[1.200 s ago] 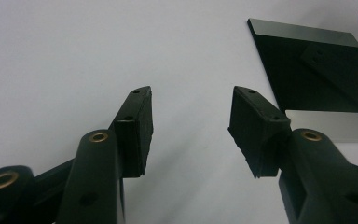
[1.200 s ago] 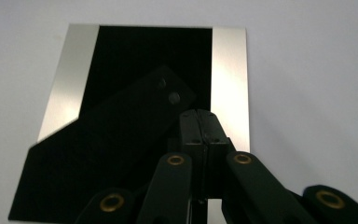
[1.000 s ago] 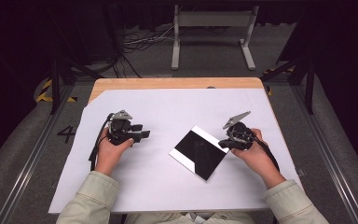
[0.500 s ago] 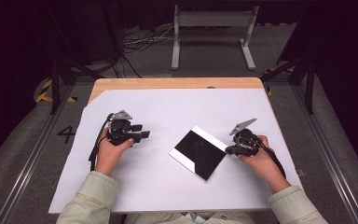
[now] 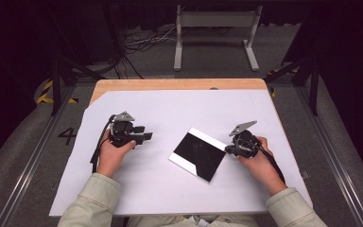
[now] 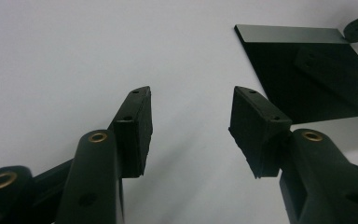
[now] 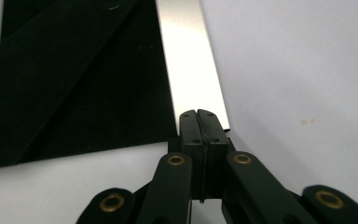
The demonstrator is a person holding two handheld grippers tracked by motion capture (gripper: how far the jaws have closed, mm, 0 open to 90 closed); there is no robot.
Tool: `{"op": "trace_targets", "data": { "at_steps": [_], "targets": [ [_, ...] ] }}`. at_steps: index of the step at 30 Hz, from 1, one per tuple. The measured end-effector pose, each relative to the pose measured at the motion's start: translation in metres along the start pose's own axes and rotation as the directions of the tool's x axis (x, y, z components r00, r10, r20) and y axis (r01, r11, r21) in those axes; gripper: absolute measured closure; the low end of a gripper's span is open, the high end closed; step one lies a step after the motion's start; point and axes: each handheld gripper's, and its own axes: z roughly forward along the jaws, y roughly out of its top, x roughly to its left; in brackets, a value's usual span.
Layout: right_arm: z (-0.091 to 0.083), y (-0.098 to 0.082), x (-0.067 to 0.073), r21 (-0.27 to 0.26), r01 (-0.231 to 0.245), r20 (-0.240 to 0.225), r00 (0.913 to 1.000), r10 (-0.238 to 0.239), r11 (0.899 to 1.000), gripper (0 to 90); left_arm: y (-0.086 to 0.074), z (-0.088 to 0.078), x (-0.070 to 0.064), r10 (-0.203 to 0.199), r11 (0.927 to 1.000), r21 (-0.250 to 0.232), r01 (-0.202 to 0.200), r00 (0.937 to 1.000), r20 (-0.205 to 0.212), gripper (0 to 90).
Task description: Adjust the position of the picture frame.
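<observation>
A flat black glossy square panel (image 5: 196, 153) with a pale strip along one edge lies on the white table cover (image 5: 170, 109), right of centre. My right gripper (image 5: 228, 150) is shut, its tips at the panel's right corner. In the right gripper view the closed jaws (image 7: 198, 114) meet pad to pad at the end of the pale strip (image 7: 186, 60), with nothing between them. My left gripper (image 5: 146, 137) rests on the cover to the left, apart from the panel, pointing toward it and open. Its pads (image 6: 137, 121) stand wide over bare cover, the panel (image 6: 307, 79) ahead at right.
The cover overhangs a wooden tabletop whose far edge (image 5: 179, 84) shows. Behind the table on the floor stand a white metal frame (image 5: 215, 21) and loose cables (image 5: 142, 45). Dark stands flank the table on both sides.
My right hand has shifted slightly toward the near side, staying at the panel's right corner. The left hand and the panel have kept still.
</observation>
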Motion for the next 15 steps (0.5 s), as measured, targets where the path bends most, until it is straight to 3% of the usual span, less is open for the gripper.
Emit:
{"op": "trace_targets", "data": {
  "at_steps": [6, 15],
  "targets": [
    [0.013, 0.012, -0.001, -0.051, -0.026, -0.015, 0.9996, 0.025, 0.998, 90.0, 0.000, 0.000, 0.001, 0.001, 1.0000, 0.001, -0.001, 1.0000, 0.004, 49.5],
    [0.035, 0.037, 0.001, -0.101, -0.054, -0.073, 0.9962, 0.046, 0.993, 90.0, 0.000, -0.001, 0.001, 0.002, 1.0000, -0.004, -0.002, 1.0000, 0.003, 49.5]
  ]
}}
